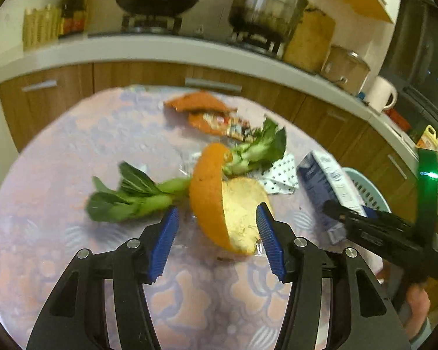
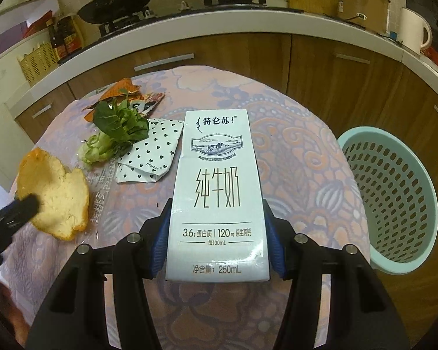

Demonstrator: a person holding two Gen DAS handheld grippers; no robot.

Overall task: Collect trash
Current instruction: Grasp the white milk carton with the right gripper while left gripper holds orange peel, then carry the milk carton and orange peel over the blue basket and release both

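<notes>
A curled orange peel (image 1: 216, 198) lies on the patterned tablecloth (image 1: 73, 151). My left gripper (image 1: 217, 207) stands open around the peel's near end. Its right pad (image 1: 270, 239) is close to the pale inner side and its left pad (image 1: 166, 242) stands clear. In the right wrist view the left gripper (image 2: 17, 213) reaches the peel (image 2: 55, 192) from the left. My right gripper (image 2: 217, 204) is shut on a white 250 mL milk carton (image 2: 216, 180), held lengthwise above the table. The carton (image 1: 327, 180) also shows at the right of the left wrist view.
A mint-green perforated basket (image 2: 394, 198) stands beside the table's right edge. Two bok choy pieces (image 1: 125, 195) (image 1: 257, 148), a heart-print paper wrapper (image 2: 151, 151) and an orange snack wrapper (image 1: 204, 108) lie on the table. Wooden cabinets (image 2: 321, 67) and a stove counter stand behind.
</notes>
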